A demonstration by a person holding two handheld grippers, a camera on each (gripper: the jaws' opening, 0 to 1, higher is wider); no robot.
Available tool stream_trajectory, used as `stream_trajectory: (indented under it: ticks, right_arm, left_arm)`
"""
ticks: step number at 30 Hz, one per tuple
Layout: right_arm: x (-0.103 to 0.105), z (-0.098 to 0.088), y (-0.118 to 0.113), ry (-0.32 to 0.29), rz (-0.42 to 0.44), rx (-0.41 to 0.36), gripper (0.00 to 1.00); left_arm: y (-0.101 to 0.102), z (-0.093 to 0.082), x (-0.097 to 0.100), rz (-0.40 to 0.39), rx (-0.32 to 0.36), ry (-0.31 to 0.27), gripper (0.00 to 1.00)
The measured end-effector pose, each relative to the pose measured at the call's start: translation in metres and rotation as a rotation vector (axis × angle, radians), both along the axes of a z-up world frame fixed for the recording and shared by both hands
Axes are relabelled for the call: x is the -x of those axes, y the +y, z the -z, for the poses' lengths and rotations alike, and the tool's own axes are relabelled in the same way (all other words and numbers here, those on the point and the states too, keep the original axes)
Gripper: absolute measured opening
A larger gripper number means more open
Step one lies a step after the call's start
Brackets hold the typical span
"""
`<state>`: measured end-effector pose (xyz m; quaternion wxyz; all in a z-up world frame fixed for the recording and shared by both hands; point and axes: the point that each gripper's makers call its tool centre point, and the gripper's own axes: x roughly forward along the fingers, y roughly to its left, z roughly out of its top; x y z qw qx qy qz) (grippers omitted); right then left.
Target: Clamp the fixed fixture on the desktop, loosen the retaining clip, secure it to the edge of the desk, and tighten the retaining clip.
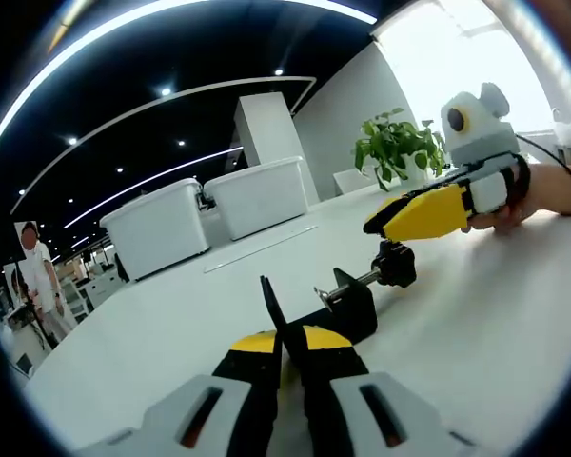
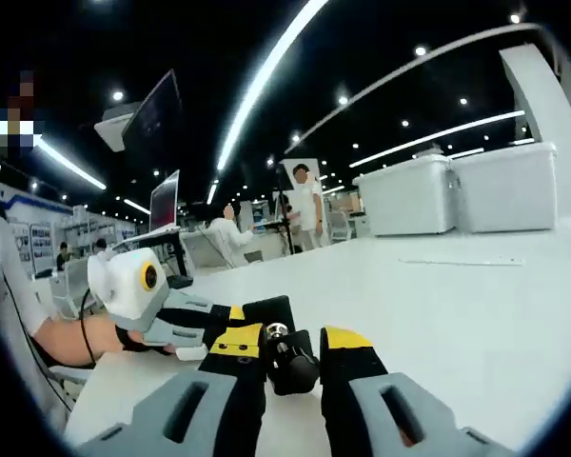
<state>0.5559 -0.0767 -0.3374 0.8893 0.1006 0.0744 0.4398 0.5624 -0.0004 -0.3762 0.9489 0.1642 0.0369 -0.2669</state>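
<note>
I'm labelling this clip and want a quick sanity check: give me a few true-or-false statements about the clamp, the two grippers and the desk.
1. The left gripper is shut on the clamp's black body. True.
2. The clamp hangs from the desk edge. False: it sits on the desktop, away from any visible edge.
3. The right gripper's jaws flank the clamp's knob. True.
4. Two white bins stand on the desk. True.
5. A red mug stands beside the plant. False: no mug there.

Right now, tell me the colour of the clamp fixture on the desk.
Black, with a silver screw; the clamp fixture shows best in the left gripper view.
</note>
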Motion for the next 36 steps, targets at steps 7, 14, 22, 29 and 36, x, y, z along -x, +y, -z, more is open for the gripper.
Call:
stream_trajectory:
  ticks: [7,14,22,29,36]
  right_arm:
    - [0.007,0.007,0.005,0.074,-0.05,-0.012,0.19]
    - [0.01,0.015,0.009,0.039,-0.047,0.059,0.19]
    - [0.015,0.011,0.013,-0.138,-0.06,0.142,0.16]
    - [0.02,0.008,0.018,-0.41,-0.052,0.323,0.16]
    - [0.021,0.009,0.024,-0.574,-0.011,0.469,0.16]
  left_arm:
    - [0.0,0.0,0.0,0.001,-0.001,-0.001,0.08]
    - [0.0,0.0,0.0,0.001,0.0,-0.001,0.08]
    - [0.0,-0.001,0.0,0.002,0.002,-0.003,0.08]
    - [0.001,0.0,0.0,0.001,0.001,-0.001,0.08]
    - [0.001,0.0,0.0,0.002,0.002,0.001,0.08]
